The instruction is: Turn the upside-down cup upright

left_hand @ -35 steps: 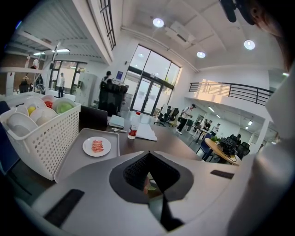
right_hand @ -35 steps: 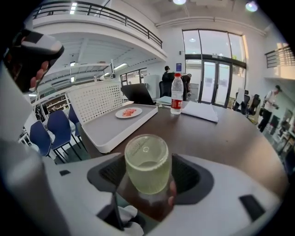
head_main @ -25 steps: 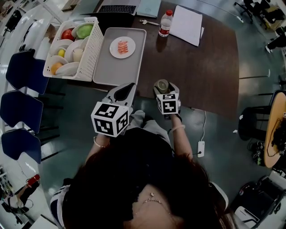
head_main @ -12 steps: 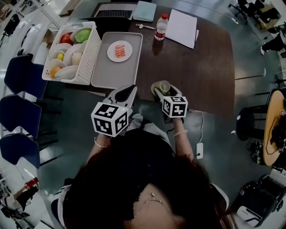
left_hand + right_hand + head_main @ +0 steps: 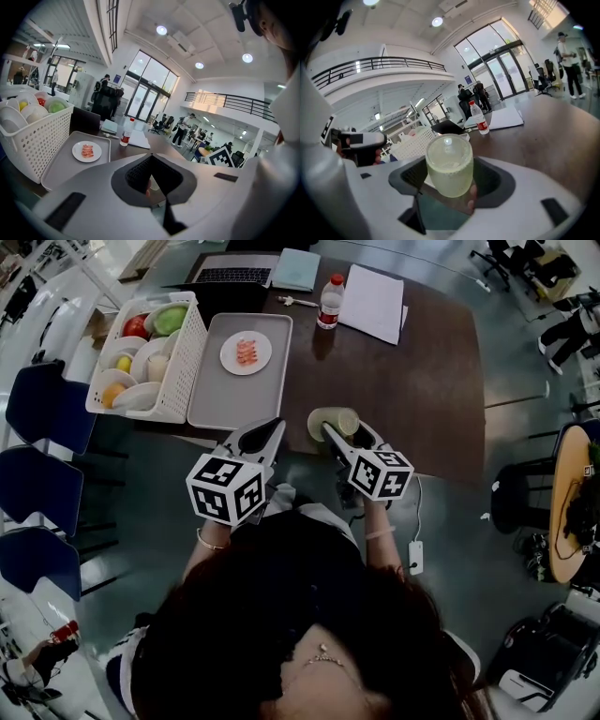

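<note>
1. Close to the body, left tongs [image 5: 270, 427] are clenched on nothing, tip at the near edge of the table [image 5: 422, 381]. No real shift vs. a sec ago.
2. Just right of them, right tongs [image 5: 335, 431] are grasping the cup [image 5: 448, 165] by its sides, pads tight on the frosted wall.
3. Change: a sec ago the cup stood w/ one end straight up at the table edge. Now it's raised off the table & rolled w/ the wrist, lying approx. on its side in the head view. The marker cube has swung out to the right too.
4. Meaning: flip looks about half done. Likely next is to finish the roll till the mouth faces up, then set it down on bare table. Can't tell for sure which end is the mouth.
5. Further out, left: tray [image 5: 211, 399] w/ plate [image 5: 230, 351] of food, and a basket [image 5: 187, 352] of dishes & fruit just beside it. Not part of the job.
6. Far edge: bottle [image 5: 327, 304], paper [image 5: 372, 301], laptop [image 5: 232, 276], all well apart from the cup.
</note>
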The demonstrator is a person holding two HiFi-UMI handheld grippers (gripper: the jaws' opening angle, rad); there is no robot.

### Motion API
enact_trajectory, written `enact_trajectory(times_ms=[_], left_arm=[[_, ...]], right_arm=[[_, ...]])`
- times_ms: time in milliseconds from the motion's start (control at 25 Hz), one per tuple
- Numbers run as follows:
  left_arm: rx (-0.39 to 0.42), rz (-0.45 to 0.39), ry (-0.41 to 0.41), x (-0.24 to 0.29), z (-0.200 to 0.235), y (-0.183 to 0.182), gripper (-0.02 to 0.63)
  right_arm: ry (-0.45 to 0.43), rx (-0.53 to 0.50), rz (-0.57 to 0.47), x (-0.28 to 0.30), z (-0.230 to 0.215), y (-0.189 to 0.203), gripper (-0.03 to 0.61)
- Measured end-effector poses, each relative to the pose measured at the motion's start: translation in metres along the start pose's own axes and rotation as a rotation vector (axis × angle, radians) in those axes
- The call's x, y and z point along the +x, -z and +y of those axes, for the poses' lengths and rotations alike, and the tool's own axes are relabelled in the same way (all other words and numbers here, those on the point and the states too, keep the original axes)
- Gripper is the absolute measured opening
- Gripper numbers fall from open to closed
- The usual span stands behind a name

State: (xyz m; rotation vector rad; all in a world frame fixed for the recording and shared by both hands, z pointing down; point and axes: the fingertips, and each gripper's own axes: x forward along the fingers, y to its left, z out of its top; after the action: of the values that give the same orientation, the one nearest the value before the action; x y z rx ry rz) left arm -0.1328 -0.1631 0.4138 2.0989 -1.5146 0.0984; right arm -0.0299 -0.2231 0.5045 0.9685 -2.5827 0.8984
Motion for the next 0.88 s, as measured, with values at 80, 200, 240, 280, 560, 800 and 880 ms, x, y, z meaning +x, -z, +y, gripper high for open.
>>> enact_trajectory(times_ms=[80,200,240,280,560,800,880], left_arm=[[0.004,-0.013,0.016,-0.001,-0.002,-0.003,-0.005],[0.0,-0.031,0.036,-0.002,-0.005,-0.008,-0.005],[-0.003,-0.038,0.041,-0.002,-0.005,-0.009,-0.005],[-0.007,-0.046,0.045,-0.003,-0.005,-0.011,-0.005],[-0.039,-0.08,0.066,-0.004,-0.004,-0.018,-0.005],[-0.064,-0.102,0.077,-0.006,-0.004,-0.02,-0.005],[-0.072,-0.106,0.084,-0.006,-0.004,-0.021,-0.005]], right_arm=[[-0.033,0.041,-0.031,-0.007,0.007,-0.01,0.302],[-0.088,0.103,-0.074,-0.016,0.016,-0.024,0.301],[-0.106,0.124,-0.088,-0.019,0.019,-0.028,0.301],[-0.123,0.144,-0.101,-0.022,0.021,-0.032,0.301],[-0.24,0.301,-0.16,-0.035,0.03,-0.045,0.301],[-0.344,0.425,-0.195,-0.042,0.035,-0.053,0.301],[-0.366,0.443,-0.2,-0.044,0.035,-0.055,0.301]])
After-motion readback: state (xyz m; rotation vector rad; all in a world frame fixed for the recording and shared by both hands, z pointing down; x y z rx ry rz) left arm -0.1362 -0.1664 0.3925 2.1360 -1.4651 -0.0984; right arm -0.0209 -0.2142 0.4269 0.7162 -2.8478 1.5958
